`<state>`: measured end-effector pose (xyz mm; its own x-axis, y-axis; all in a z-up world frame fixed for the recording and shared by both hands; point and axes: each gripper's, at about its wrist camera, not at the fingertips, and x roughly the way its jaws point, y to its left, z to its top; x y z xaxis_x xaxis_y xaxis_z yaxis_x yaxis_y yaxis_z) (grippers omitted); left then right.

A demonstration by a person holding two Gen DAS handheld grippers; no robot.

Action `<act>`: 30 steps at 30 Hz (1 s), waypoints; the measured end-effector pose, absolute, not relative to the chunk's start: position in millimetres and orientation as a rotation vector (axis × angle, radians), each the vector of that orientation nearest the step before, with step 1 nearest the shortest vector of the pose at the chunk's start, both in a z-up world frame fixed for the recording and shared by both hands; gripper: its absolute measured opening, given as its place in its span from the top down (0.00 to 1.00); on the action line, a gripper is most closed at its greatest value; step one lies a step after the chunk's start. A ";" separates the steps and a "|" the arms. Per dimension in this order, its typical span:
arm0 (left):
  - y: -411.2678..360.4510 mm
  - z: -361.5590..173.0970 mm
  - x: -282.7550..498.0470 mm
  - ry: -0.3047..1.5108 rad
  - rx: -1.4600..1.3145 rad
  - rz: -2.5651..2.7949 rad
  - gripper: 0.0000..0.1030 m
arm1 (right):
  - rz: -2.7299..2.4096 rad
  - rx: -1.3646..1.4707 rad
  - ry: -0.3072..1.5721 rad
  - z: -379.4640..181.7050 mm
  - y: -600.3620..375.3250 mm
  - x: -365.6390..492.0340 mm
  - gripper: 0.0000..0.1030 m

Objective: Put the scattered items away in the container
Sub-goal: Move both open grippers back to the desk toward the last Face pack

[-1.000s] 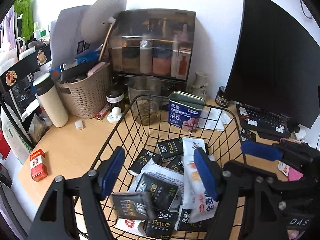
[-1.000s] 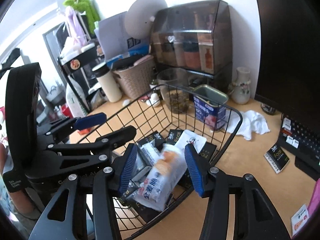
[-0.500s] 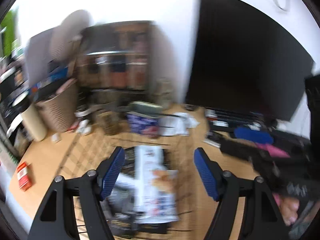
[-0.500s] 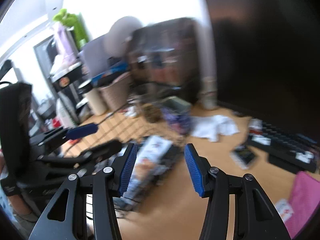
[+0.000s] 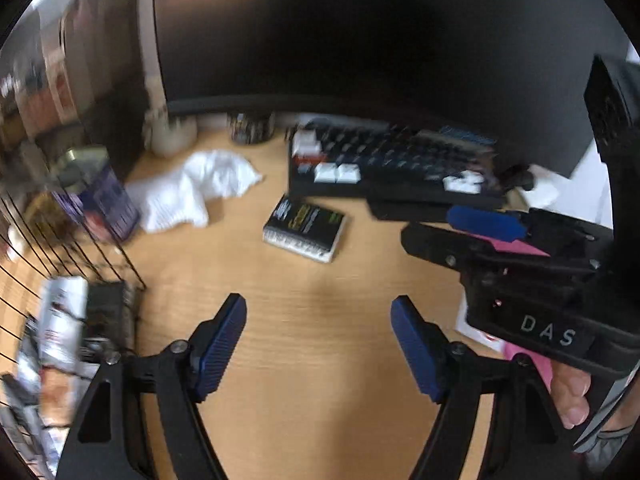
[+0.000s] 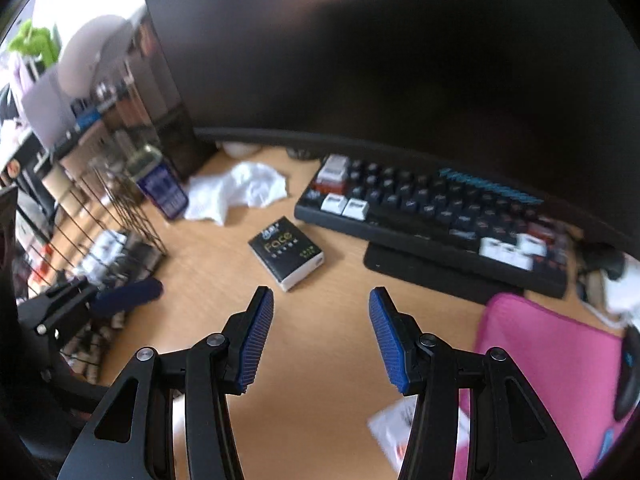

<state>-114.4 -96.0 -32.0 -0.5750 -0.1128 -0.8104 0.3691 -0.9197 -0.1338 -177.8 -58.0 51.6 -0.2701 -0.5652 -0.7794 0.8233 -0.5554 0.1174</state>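
Grippers apart, both empty

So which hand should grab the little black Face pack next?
Probably the right. The right tool has open, empty jaws and the black Face pack lies just ahead of them. The left tool, jaws opening and empty, looks farther back, nearer the wire basket.
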 end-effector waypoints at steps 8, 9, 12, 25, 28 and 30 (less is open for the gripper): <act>-120.7 -52.3 -122.5 0.446 1.202 -2.376 0.24 | -1.895 1.051 0.398 15.9 -109.1 -212.1 0.51; -123.6 -54.6 -124.4 0.441 1.213 -2.373 0.24 | -1.894 1.053 0.401 13.2 -114.5 -214.3 0.51; -133.8 -59.0 -125.4 0.462 1.223 -2.346 0.24 | -1.880 1.063 0.416 8.5 -129.3 -217.2 0.51; -136.4 -66.1 -121.9 0.472 1.255 -2.325 0.24 | -1.862 1.047 0.534 -1.7 -142.3 -205.2 0.55; -131.0 -61.6 -114.1 0.464 1.254 -2.336 0.24 | -1.844 1.086 0.510 -2.3 -129.1 -201.6 0.55; -125.3 -58.3 -111.4 0.420 1.280 -2.355 0.22 | -1.835 1.103 0.499 -2.8 -118.7 -196.6 0.55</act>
